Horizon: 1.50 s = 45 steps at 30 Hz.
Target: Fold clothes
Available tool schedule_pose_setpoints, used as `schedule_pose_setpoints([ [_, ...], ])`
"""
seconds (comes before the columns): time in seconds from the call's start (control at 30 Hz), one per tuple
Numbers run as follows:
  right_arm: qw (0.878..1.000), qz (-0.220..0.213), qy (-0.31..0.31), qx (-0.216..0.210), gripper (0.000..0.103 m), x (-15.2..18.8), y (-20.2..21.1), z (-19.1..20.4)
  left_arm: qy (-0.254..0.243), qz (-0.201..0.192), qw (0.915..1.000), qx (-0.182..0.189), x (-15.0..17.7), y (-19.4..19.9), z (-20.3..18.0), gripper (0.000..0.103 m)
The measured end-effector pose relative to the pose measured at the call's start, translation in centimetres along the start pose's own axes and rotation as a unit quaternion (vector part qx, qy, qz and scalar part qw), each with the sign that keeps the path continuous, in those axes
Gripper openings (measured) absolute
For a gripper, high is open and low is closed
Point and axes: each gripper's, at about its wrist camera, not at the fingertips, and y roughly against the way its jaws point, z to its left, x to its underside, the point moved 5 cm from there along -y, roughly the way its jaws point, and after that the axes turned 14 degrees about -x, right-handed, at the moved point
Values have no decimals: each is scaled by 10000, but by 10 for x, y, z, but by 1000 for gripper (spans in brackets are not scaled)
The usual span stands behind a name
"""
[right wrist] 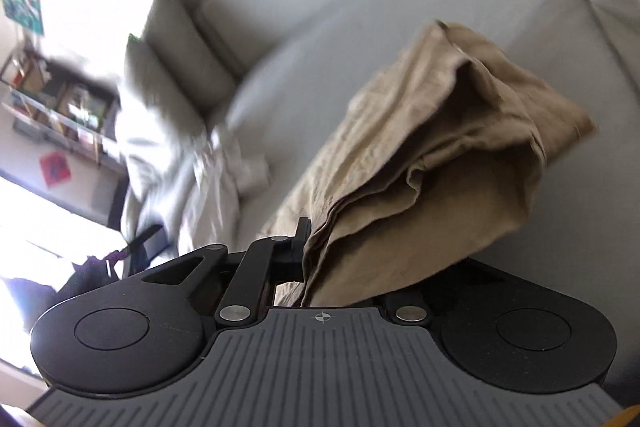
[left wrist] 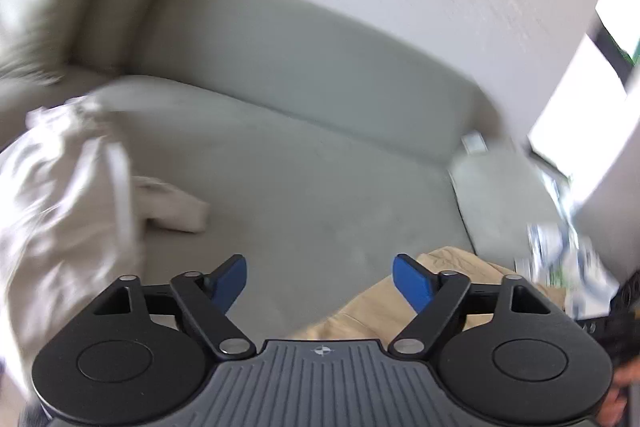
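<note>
The tan garment (right wrist: pixel 432 163) hangs bunched from the right gripper (right wrist: pixel 308 259), whose fingers are clenched on a gathered edge of it (several layers of cloth pinched together at the tips); from that pinch the fabric runs forward and to the right, its long axis stretching away from the camera above the grey sofa seat (right wrist: pixel 320 67), and its far end droops in a loose fold; whether any part of it touches the cushion cannot be told from this view. In the left wrist view the same tan garment (left wrist: pixel 400 303) shows low and to the right, just past the right-hand blue pad (left wrist: pixel 414 285); the left gripper (left wrist: pixel 320 279) has its fingers spread wide with nothing between them, so the cloth lies to its right and slightly below, close by. That is the relation a coming move would turn on, in my judgement: the right gripper has one end, and the free-fingered left gripper is the one placed to take a second edge. Further out, a heap of pale, whitish clothing (left wrist: pixel 60 211) lies at the left of the sofa seat, well apart from the tan piece; both views are blurred.
</note>
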Motion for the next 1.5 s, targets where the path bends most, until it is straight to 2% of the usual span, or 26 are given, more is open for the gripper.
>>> schedule_pose_setpoints([
  [0.1,9972,-11,-643,380,22,6,28,-47,-568,479,9966,354,-1,-31,-22,80],
  [0.13,9957,-106,-849,346,28,9,32,-59,-734,679,9942,400,4,-44,-31,80],
  [0.23,9921,-444,-1174,59,32,20,40,-78,-1227,1075,9855,466,18,-72,-50,80],
  [0.33,9893,-726,-1252,-161,37,26,47,-83,-1186,1497,9772,933,27,-90,-55,78],
  [0.37,9885,-790,-1273,-214,41,27,50,-84,-1127,1594,9752,1042,31,-92,-56,77],
  [0.47,9829,-1015,-1499,-337,49,26,51,-89,-1400,1383,9765,873,39,-82,-61,61],
  [0.5,9805,-1138,-1565,-333,49,26,56,-92,-1453,1267,9776,845,40,-75,-62,52],
  [0.53,9815,-1246,-1443,-200,42,26,60,-90,-1501,1143,9788,800,41,-68,-64,42],
  [0.57,9819,-1353,-1321,-67,26,26,63,-88,-1536,1006,9803,732,43,-60,-64,39],
  [0.63,9867,-1419,-718,332,19,23,66,-72,-1583,748,9828,595,46,-44,-65,30],
  [0.7,9872,-1444,71,675,16,12,68,-45,-1390,651,9872,443,50,-28,-64,28],
  [0.8,9784,-1500,1063,941,15,-12,67,-3,-658,607,9956,281,59,-3,-58,28],
  [0.87,9718,-1498,1516,1006,18,-31,59,21,-255,748,9967,181,71,0,-53,30],
  [0.9,9725,-1399,1534,1057,20,-40,49,24,-111,890,9959,126,79,-5,-50,34],
  [0.97,9771,-1048,1398,1211,49,-54,28,15,48,1088,9940,-103,90,-20,-39,42],
  [1.0,9770,-932,1325,1385,51,-55,20,6,119,991,9949,-140,89,-17,-33,51],
  [1.07,9744,-706,1132,1807,51,-53,13,-17,236,794,9963,-219,85,-13,-20,54],
  [1.1,9750,-639,1023,1864,52,-51,10,-24,180,682,9971,-281,81,-9,-16,57],
  [1.13,9776,-683,894,1778,53,-47,18,-30,126,569,9978,-331,78,-6,-12,59],
  [1.2,9830,-927,553,1484,66,-42,36,-39,131,458,9983,-321,68,-7,-4,61],
  [1.27,9860,-1145,214,1197,76,-38,53,-47,208,588,9977,-247,61,-19,-4,62],
  [1.3,9870,-1174,59,1093,77,-39,56,-49,210,669,9974,-191,59,-26,-8,62],
  [1.37,9888,-1188,-247,871,77,-41,61,-55,213,831,9963,-80,55,-40,-15,62],
  [1.4,9912,-1045,-391,711,75,-41,57,-60,225,921,9955,-21,54,-47,-18,62],
  [1.47,9944,-743,-665,347,61,-39,51,-68,376,1139,9925,231,57,-60,-20,61],
  [1.5,9949,-607,-799,145,58,-38,47,-71,456,1224,9906,408,60,-61,-22,62],
])
